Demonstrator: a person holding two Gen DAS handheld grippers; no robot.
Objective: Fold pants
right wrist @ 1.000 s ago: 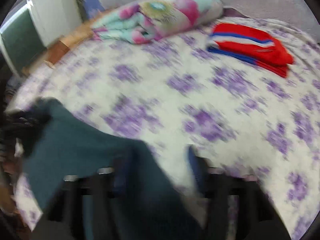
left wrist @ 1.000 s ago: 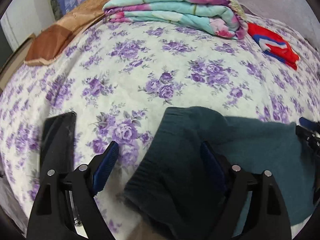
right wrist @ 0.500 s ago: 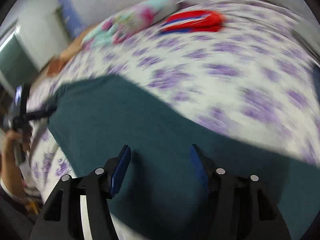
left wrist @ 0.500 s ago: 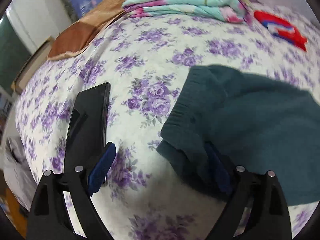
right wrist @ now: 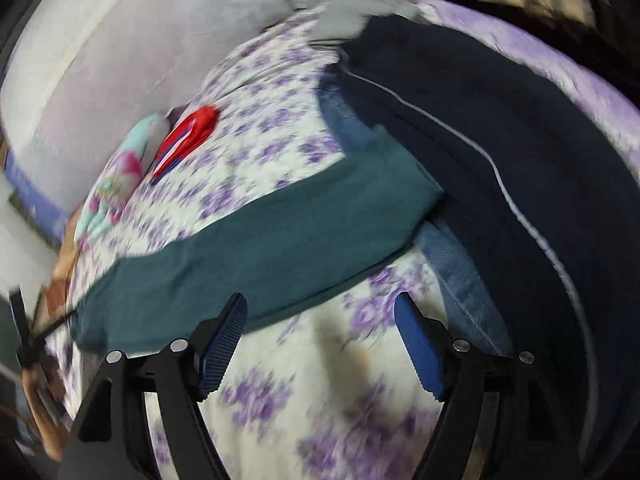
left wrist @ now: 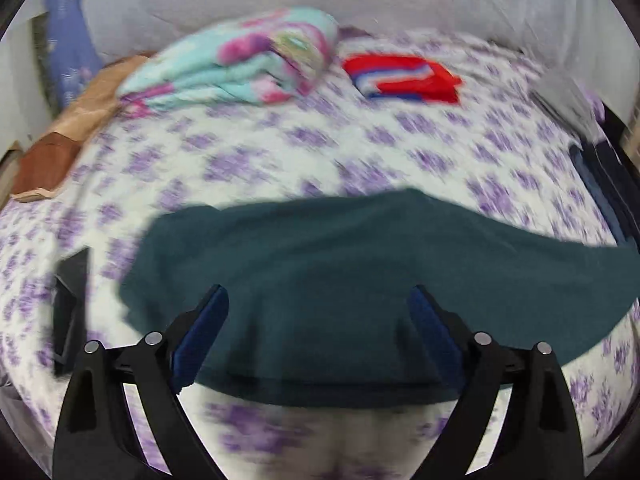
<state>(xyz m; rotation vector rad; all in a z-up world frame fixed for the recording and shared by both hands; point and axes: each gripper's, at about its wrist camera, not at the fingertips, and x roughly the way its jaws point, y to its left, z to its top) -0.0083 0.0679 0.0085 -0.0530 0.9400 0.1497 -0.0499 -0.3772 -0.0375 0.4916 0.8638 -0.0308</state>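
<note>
Swung since half a second ago: left tool (left wrist: 318,312) now centred over the teal pants (left wrist: 360,272), no longer at their left end beside the black phone (left wrist: 70,308); right tool (right wrist: 320,328) now off the cloth, over bare floral bedsheet (right wrist: 280,380). Both views blurred.

Left tool spread wide, blue pads either side of the teal cloth below; touching or just above, cannot tell. Nothing clamped.

Right tool also spread wide, holding nothing, left pad just at the near edge of the pants (right wrist: 280,240).

Teal pants spread flat in a long band along the near edge of the bed, one end overlapping blue jeans (right wrist: 460,280) and lying against a dark navy garment (right wrist: 520,160) at the bed's right side.

Folded floral blanket (left wrist: 240,64) and red striped garment (left wrist: 404,78) near the far edge; brown pillow (left wrist: 60,140) at the far left corner.
</note>
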